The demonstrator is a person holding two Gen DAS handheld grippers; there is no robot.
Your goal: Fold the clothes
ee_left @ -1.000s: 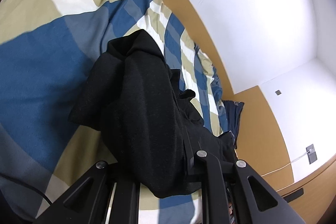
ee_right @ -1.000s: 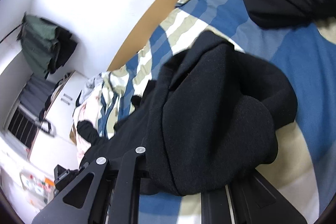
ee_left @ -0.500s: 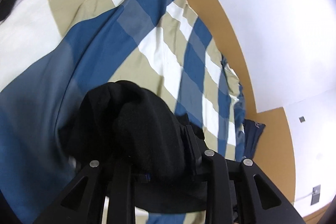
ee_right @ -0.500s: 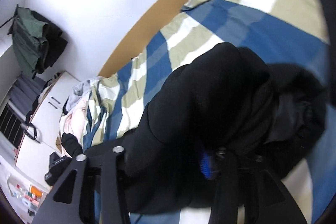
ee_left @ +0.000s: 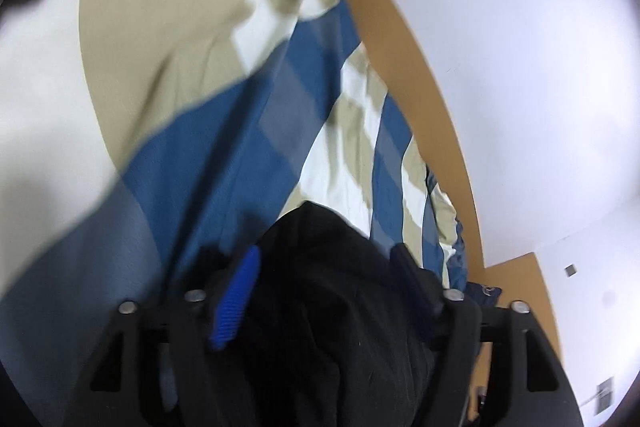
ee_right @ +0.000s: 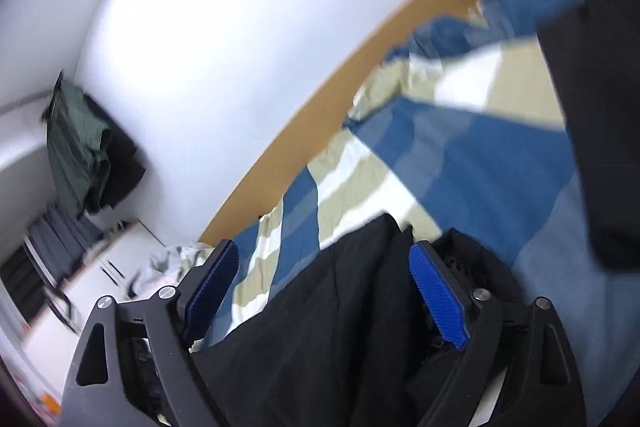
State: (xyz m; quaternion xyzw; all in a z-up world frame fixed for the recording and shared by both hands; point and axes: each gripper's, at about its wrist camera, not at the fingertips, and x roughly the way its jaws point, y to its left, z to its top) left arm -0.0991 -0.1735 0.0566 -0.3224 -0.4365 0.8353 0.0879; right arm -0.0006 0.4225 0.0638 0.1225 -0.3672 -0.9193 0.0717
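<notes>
A black garment point(ee_left: 332, 327) lies bunched on the blue, beige and white striped duvet point(ee_left: 192, 131). My left gripper point(ee_left: 324, 267) stands open over it, its blue pads point(ee_left: 236, 299) spread wide with the cloth loose between them. In the right wrist view the same black garment point(ee_right: 320, 327) lies under my right gripper point(ee_right: 324, 251), which is also open, its blue pads point(ee_right: 440, 299) well apart on either side of the fabric. Neither gripper pinches the cloth. Both views are blurred by motion.
A second black garment point(ee_right: 600, 107) lies on the duvet point(ee_right: 460, 155) at the right. A wooden bed frame point(ee_left: 420, 75) runs along the white wall. Hanging clothes point(ee_right: 80, 147), a white cabinet point(ee_right: 92, 291) and a pile of laundry point(ee_right: 160, 263) are at the left.
Both grippers have opened and let go of the black garment, which now rests low on the duvet. Both cameras have swung forward over the bed.
</notes>
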